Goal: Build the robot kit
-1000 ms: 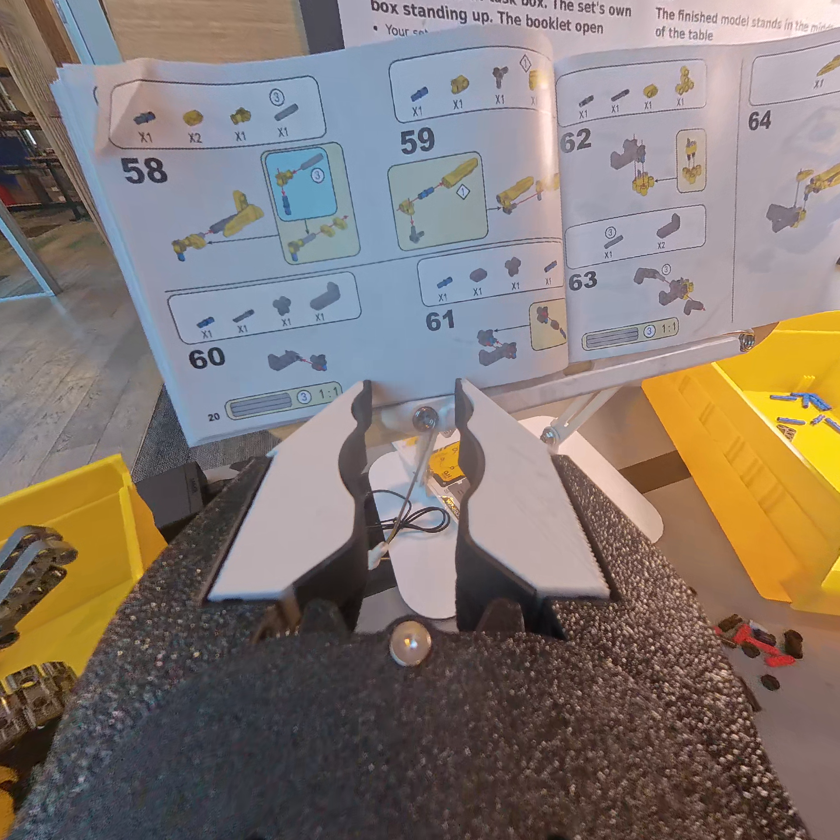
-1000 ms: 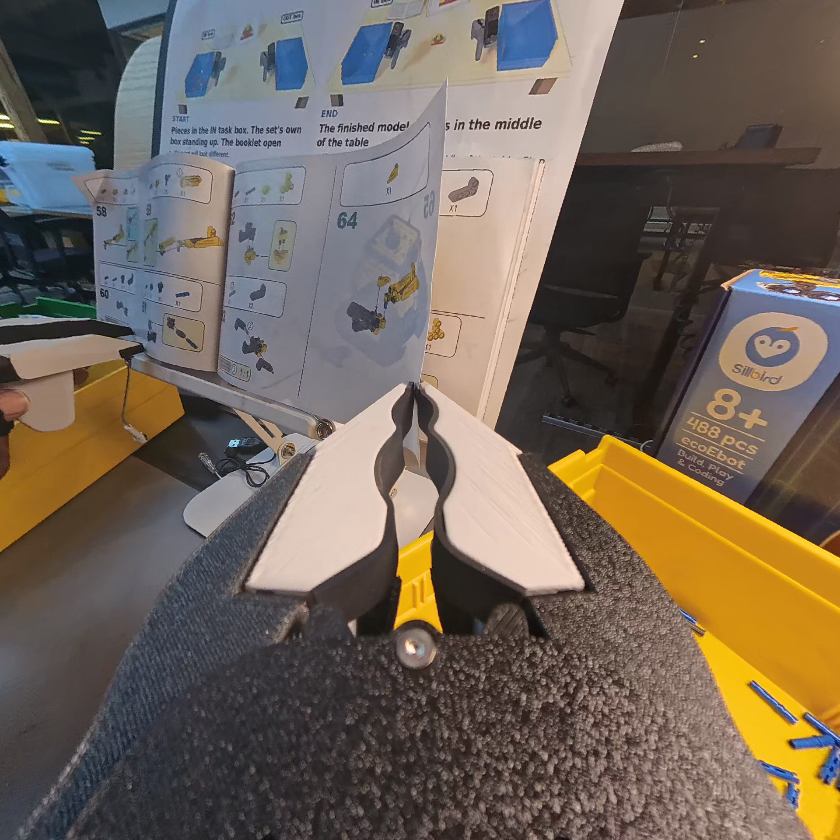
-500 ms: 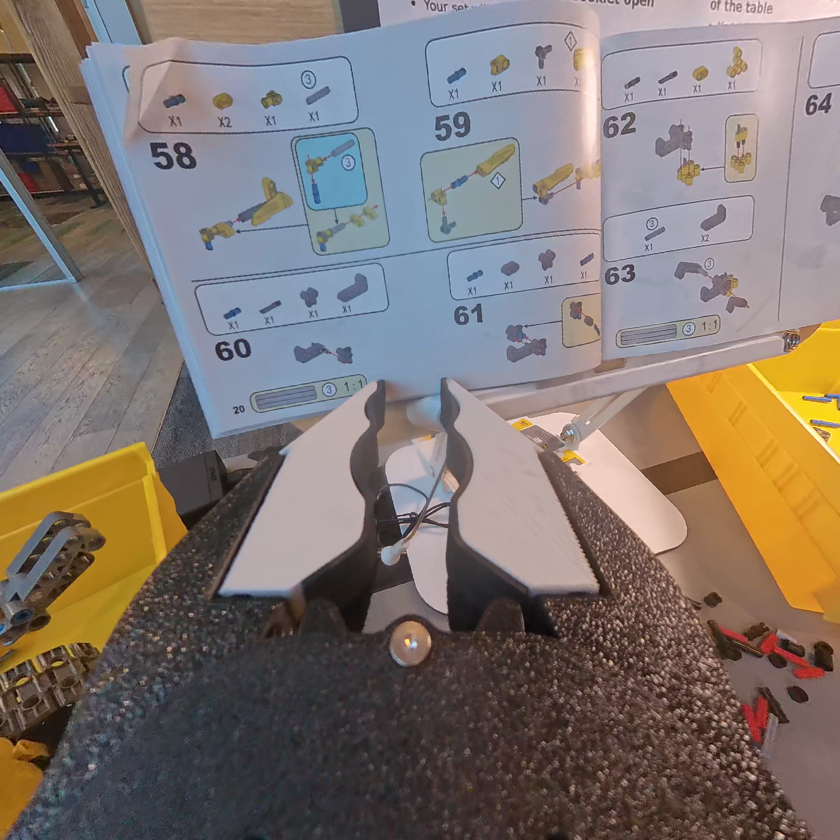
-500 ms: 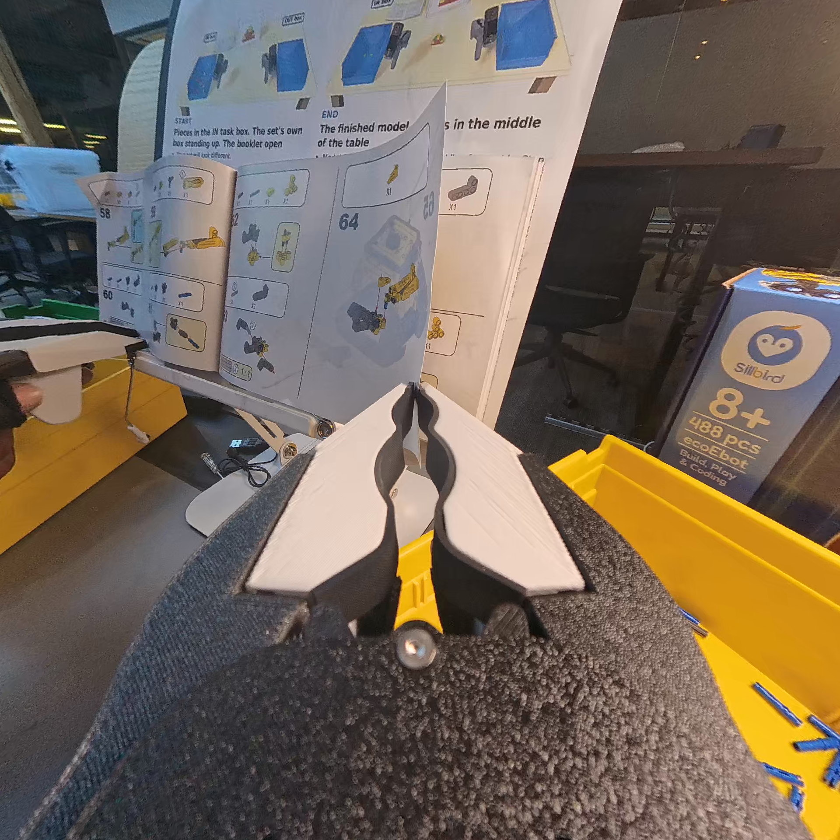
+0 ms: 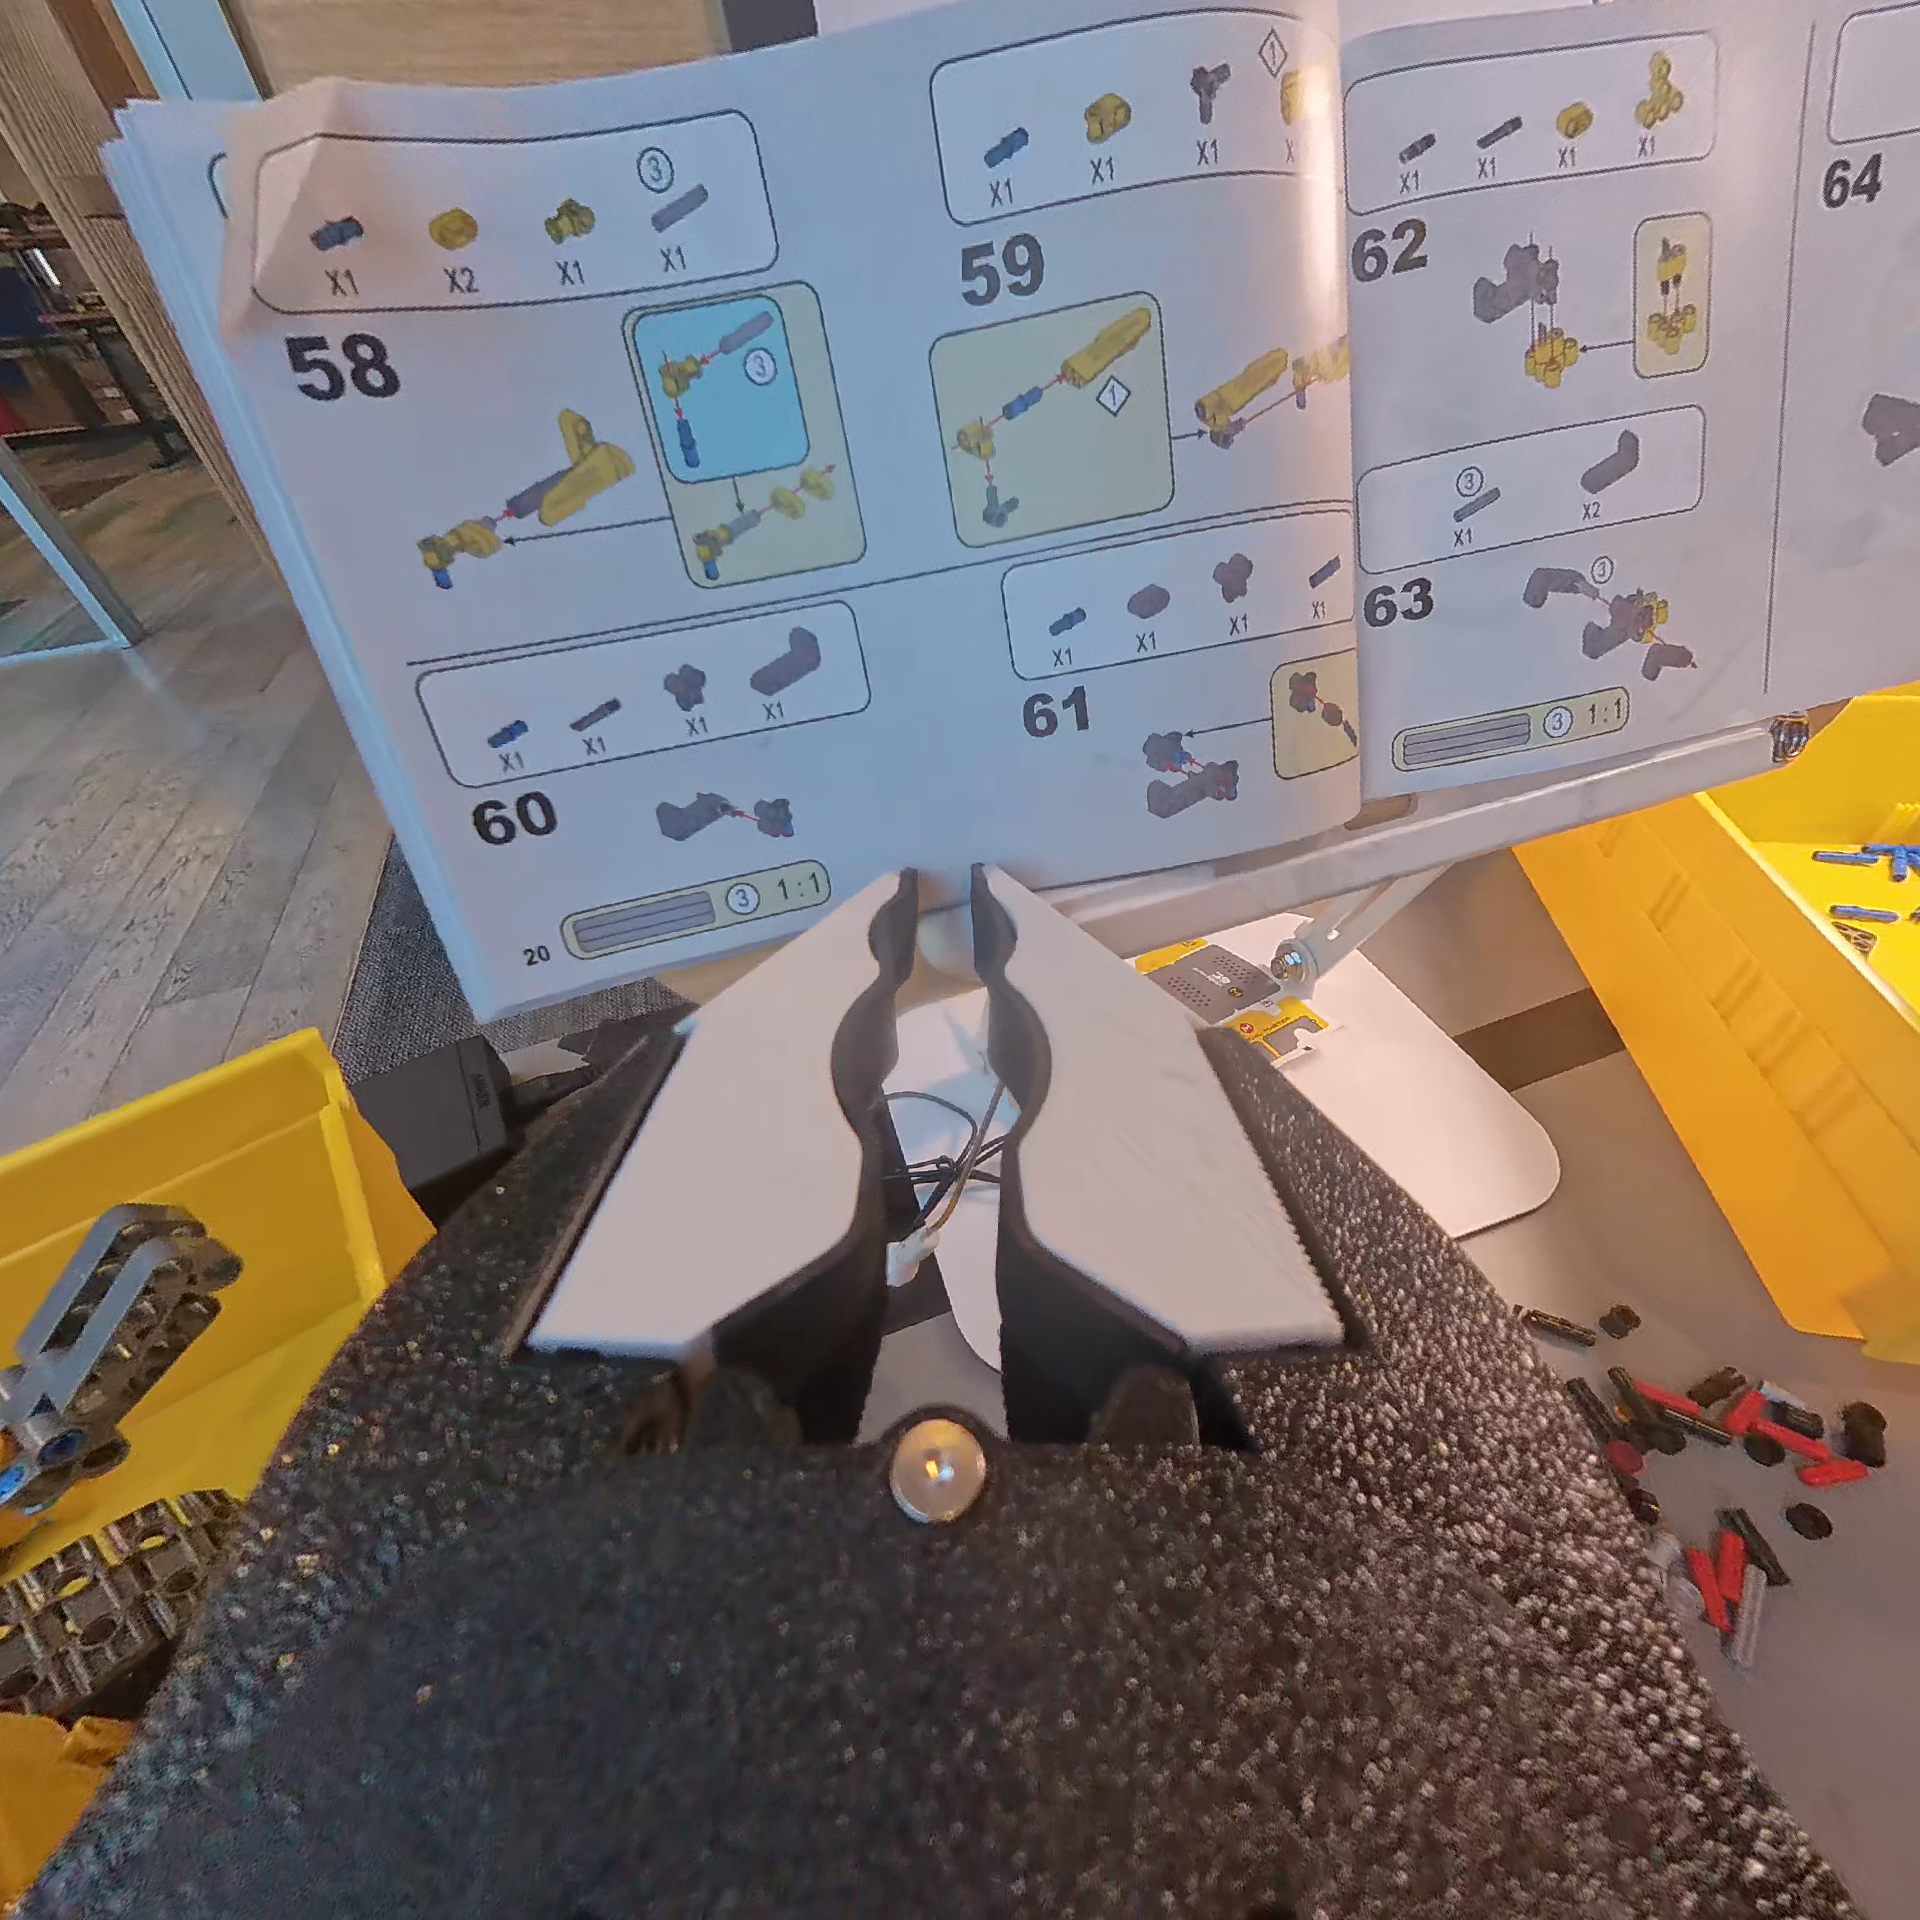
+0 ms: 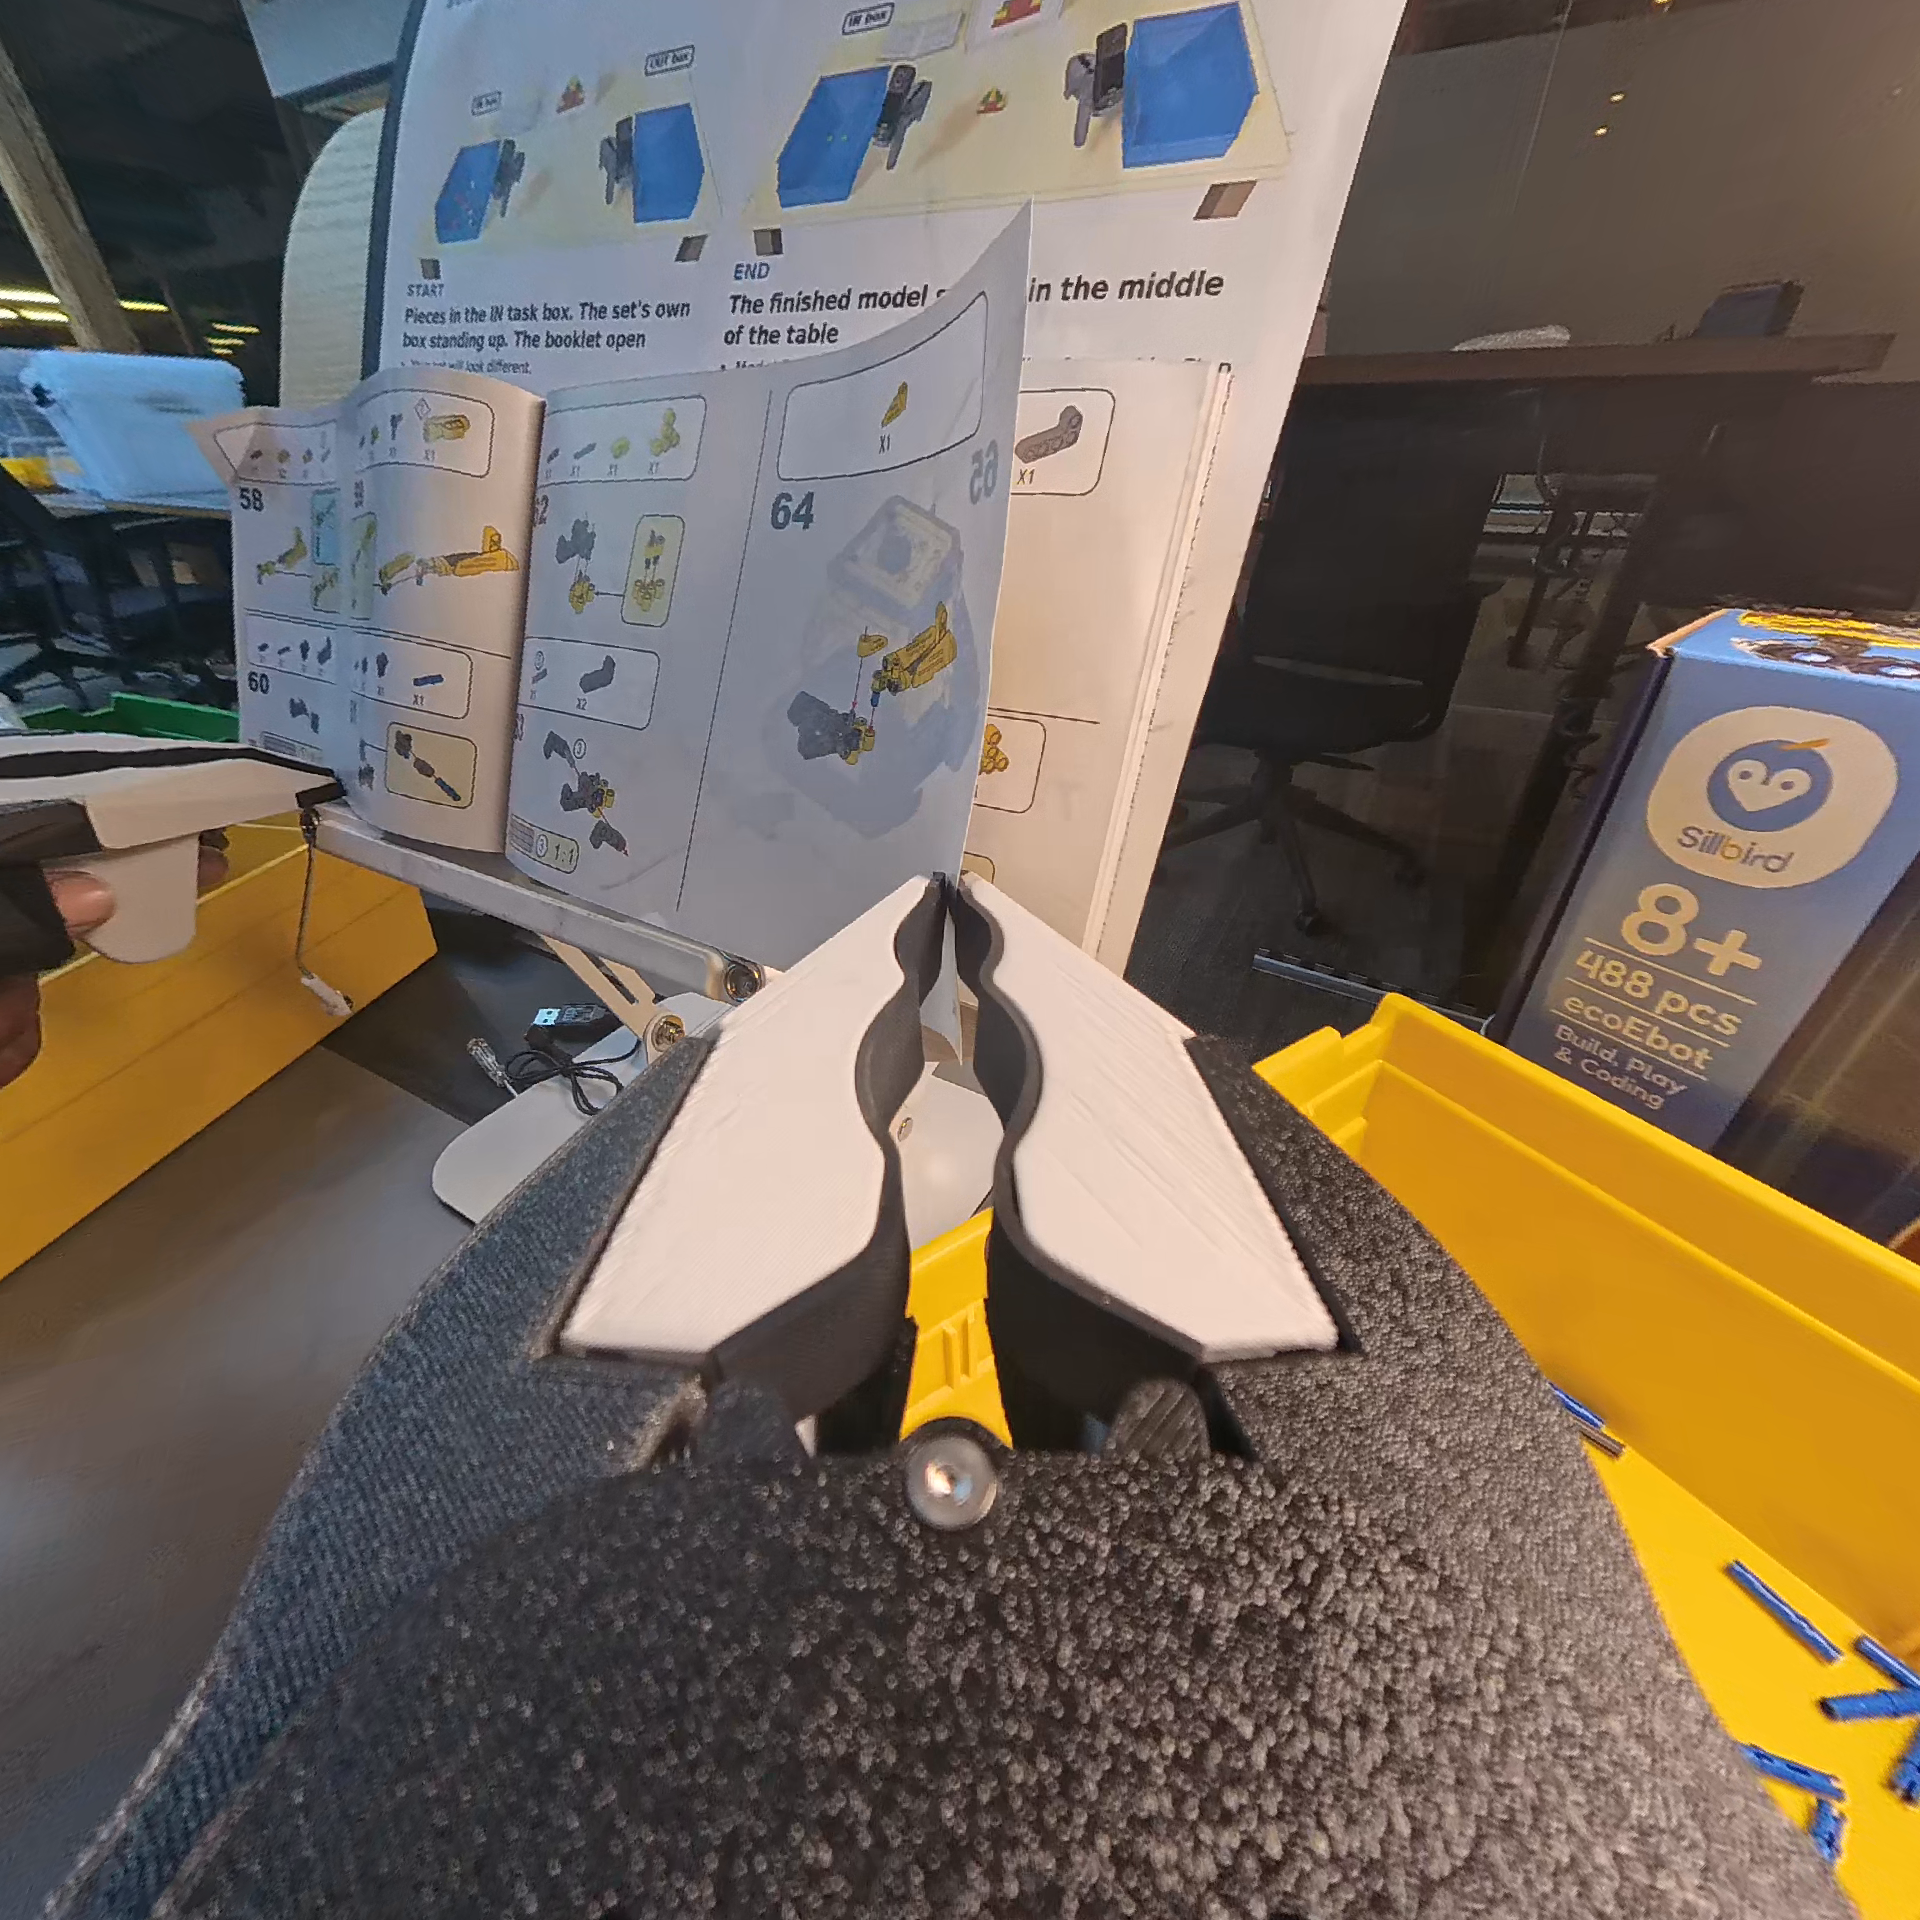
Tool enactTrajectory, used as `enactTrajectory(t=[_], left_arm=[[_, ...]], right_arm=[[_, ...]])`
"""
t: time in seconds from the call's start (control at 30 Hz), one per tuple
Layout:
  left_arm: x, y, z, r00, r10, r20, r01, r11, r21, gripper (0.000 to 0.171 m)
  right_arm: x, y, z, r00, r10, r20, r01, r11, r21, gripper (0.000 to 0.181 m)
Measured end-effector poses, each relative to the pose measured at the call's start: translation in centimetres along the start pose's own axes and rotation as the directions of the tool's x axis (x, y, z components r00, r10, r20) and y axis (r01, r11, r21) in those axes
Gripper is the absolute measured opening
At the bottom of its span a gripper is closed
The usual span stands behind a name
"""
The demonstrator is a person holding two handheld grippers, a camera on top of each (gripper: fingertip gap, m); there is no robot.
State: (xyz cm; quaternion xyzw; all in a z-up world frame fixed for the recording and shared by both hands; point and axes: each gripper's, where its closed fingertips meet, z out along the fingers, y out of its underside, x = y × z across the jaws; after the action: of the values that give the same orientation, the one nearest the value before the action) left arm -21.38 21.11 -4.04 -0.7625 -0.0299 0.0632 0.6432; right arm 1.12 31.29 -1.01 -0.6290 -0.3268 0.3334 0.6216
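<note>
An open instruction booklet (image 5: 831, 468) stands on a metal stand. My left gripper (image 5: 940, 883) has closed to a narrow gap around the left end of the stand's ledge (image 5: 1455, 831), just under the booklet's left page. It also shows at the far left of the right wrist view (image 6: 312, 790), its tip at that ledge end. A thin wire (image 5: 935, 1164) with a white plug hangs below it. My right gripper (image 6: 951, 883) is shut on the lower corner of the booklet's right-hand page (image 6: 862, 623), which stands lifted and curled away from the stack behind it.
Yellow bins stand left (image 5: 208, 1174) and right (image 6: 1558, 1247); the right one holds blue pins (image 6: 1818, 1683). A grey and black built part (image 5: 94, 1340) sits in the left bin. Red and black pieces (image 5: 1714, 1434) lie on the table. A blue set box (image 6: 1714, 883) and a poster (image 6: 935, 156) stand behind. My right fingertips sit around 25 centimeters from my left ones.
My left gripper's fingers have closed from a wide gap to a narrow one, and it has moved in toward the booklet's lower left. The right gripper and the held page have barely moved.
</note>
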Motion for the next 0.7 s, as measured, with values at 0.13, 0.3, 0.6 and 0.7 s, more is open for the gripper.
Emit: enactTrajectory(t=[0.13,0.3,0.6,0.7], left_arm=[[-0.09,0.0,-0.02,1.0,0.007,-0.006,-0.007,1.0,-0.012,0.01],[-0.2,0.01,-0.06,1.0,0.012,-0.004,-0.012,1.0,-0.011,0.012],[-0.76,0.34,-0.25,1.0,0.012,0.005,-0.012,1.0,-0.011,0.013],[-0.85,0.43,-0.33,1.0,0.011,0.004,-0.011,1.0,-0.004,0.012]], right_arm=[[0.05,-0.01,-0.05,1.0,0.004,0.001,-0.004,1.0,0.001,0.001],[0.07,0.05,-0.05,1.0,0.004,0.001,-0.004,1.0,0.0,0.001],[0.45,0.15,-0.21,1.0,0.014,-0.001,-0.014,1.0,-0.001,0.002],[0.46,0.16,-0.21,1.0,0.015,-0.001,-0.015,1.0,-0.001,0.002]])
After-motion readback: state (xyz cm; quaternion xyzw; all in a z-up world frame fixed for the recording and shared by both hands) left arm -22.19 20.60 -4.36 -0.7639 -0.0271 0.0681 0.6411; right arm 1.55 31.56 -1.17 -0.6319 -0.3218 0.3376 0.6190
